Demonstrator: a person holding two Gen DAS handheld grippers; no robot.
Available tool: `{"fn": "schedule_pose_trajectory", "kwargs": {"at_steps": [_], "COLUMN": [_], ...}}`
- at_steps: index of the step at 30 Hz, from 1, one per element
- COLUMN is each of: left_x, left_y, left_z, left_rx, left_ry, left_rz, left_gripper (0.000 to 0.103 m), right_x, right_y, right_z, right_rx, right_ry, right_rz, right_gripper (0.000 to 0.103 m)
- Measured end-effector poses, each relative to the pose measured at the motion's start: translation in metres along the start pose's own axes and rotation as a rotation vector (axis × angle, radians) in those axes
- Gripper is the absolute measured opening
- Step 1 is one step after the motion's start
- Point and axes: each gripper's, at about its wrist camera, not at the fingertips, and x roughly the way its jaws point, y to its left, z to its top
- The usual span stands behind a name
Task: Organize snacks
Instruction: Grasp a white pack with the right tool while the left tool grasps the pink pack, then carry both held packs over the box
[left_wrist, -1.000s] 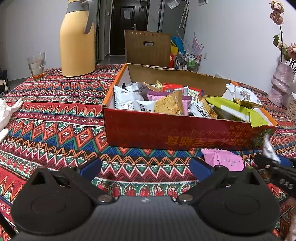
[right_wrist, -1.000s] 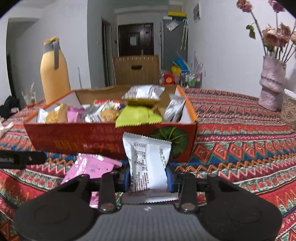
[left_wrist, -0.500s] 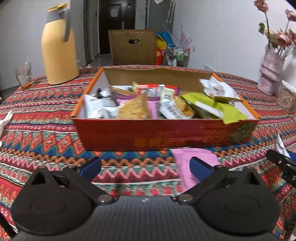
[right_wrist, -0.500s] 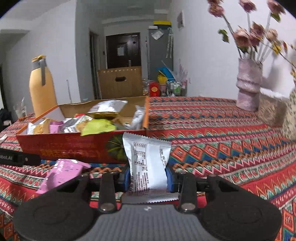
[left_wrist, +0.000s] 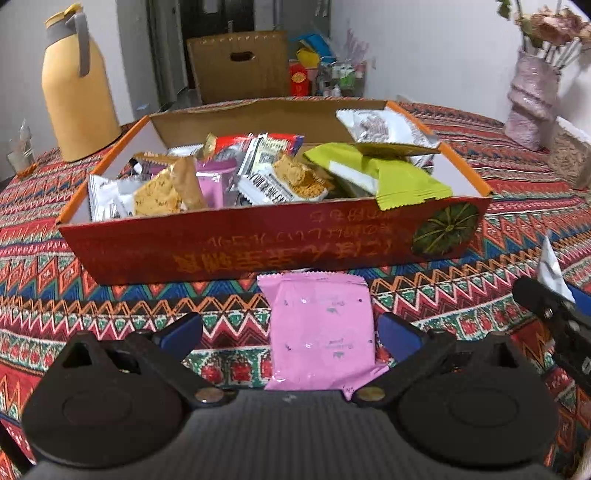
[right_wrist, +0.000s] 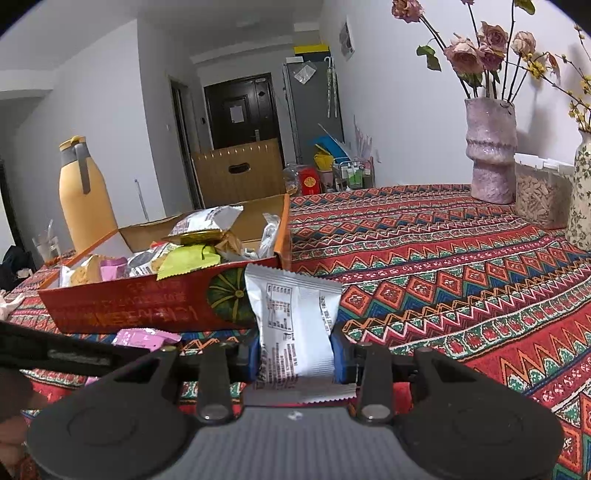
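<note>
Sliding sideways along the box front, the left gripper (left_wrist: 288, 326) now has the pink packet (left_wrist: 319, 332) between its wide-open jaws, where a second ago bare cloth lay there and the packet sat off at 2 o'clock. Its blue pads stand clear of the packet, which lies flat on the patterned tablecloth (left_wrist: 74, 291), its top edge just beside the red box (left_wrist: 258, 243) of snacks at 12 o'clock. The right gripper (right_wrist: 295, 350) has swung right, so the box has drifted to its 10 o'clock. Its jaws are partly closed and pinch an upright white packet (right_wrist: 291, 325). At 2 o'clock in the right view a vase (right_wrist: 489, 151) of flowers stands well apart.
</note>
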Motion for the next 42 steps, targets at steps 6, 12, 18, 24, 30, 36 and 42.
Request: {"fn": "schedule_pose_trajectory", "kwargs": {"at_steps": [6, 12, 18, 24, 30, 36, 42], "left_x": [0.012, 0.015, 0.009, 0.003, -0.008, -0.027, -0.049], "left_y": [-0.007, -0.012, -0.015, -0.009, -0.001, 0.01, 0.026], "left_z": [-0.003, -0.006, -0.007, -0.009, -0.01, -0.008, -0.001], "left_rx": [-0.021, -0.013, -0.007, -0.021, -0.037, -0.055, -0.052], "left_ry": [0.019, 0.014, -0.012, -0.012, -0.033, -0.07, -0.127], "left_rz": [0.023, 0.036, -0.003, -0.016, -0.025, -0.054, -0.083], "left_gripper": [0.103, 0.099, 0.063, 0.063, 0.063, 0.063, 0.063], "right_x": [0.001, 0.001, 0.003, 0.003, 0.003, 0.001, -0.003], "right_y": [0.003, 0.003, 0.004, 0.005, 0.006, 0.007, 0.02], "right_z": [-0.001, -0.001, -0.002, -0.002, -0.002, -0.002, 0.003], "right_rx": [-0.012, -0.017, -0.021, -0.025, -0.03, -0.036, -0.077], "right_ry": [0.007, 0.008, 0.014, 0.013, 0.009, -0.007, 0.004], "right_rz": [0.0, 0.003, -0.002, -0.002, 0.004, 0.007, 0.007], "right_gripper": [0.036, 0.036, 0.036, 0.036, 0.036, 0.036, 0.036]}}
